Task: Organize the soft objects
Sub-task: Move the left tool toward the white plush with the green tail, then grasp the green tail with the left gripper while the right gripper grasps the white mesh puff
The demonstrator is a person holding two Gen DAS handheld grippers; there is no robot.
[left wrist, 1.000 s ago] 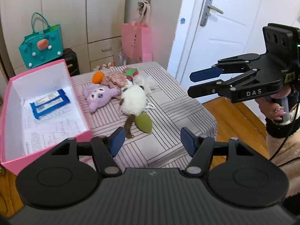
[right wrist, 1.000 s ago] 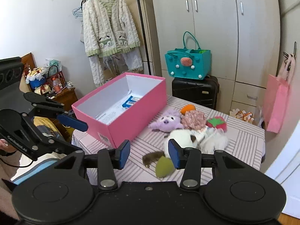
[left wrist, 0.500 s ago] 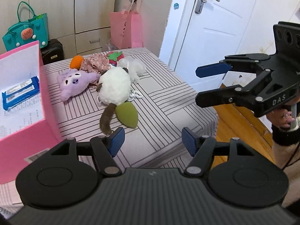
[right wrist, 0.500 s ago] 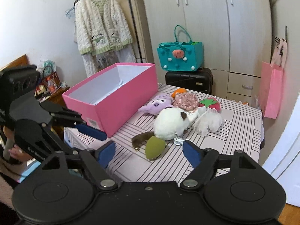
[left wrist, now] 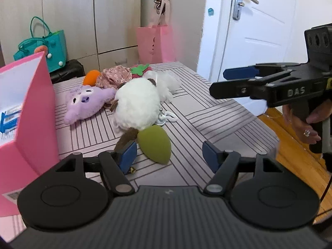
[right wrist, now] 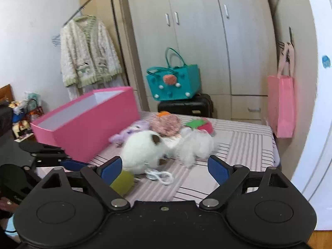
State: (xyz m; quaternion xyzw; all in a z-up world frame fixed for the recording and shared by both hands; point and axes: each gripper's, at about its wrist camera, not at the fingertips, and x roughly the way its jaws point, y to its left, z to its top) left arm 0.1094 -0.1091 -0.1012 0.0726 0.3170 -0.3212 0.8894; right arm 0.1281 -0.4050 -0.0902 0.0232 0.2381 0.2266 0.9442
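Counting left to right on the desk (left wrist: 217, 112): one pink box (left wrist: 35, 112), open-topped, with a blue-and-white packet (left wrist: 8, 120) inside on white paper. Then the soft pile just beside the box: one purple plush (left wrist: 85, 103), one orange plush (left wrist: 91, 77) behind it, one floral fabric piece (left wrist: 116, 76), one strawberry plush (left wrist: 141, 70), one round white plush (left wrist: 137, 103) with a brown tail, one fluffy white piece (left wrist: 168, 83), one green teardrop sponge (left wrist: 155, 145) touching the white plush's near side. White cord loop (left wrist: 168, 117) lies by the white plush.

Two hand-held grippers, both jaws opening, nothing between the pads of either:
- left hand-held gripper (left wrist: 169, 155): spread, low over the near desk edge, left pad just beside the brown tail and the sponge.
- right hand-held gripper (left wrist: 230, 81): spread wide, held by a hand (left wrist: 307, 122) off the desk's right side; from its own view the white plush and cord sit ahead of the pads.

Desk surface: pinkish-grey cloth with dark stripe blocks.

Room: one teal tote (right wrist: 174, 83) on a black suitcase (right wrist: 186, 104), beige wardrobes, one pink paper bag (right wrist: 281, 105) on a hook, a white door (left wrist: 259, 27) at right, a cream cardigan (right wrist: 89, 51) on a rail at left, wood floor.
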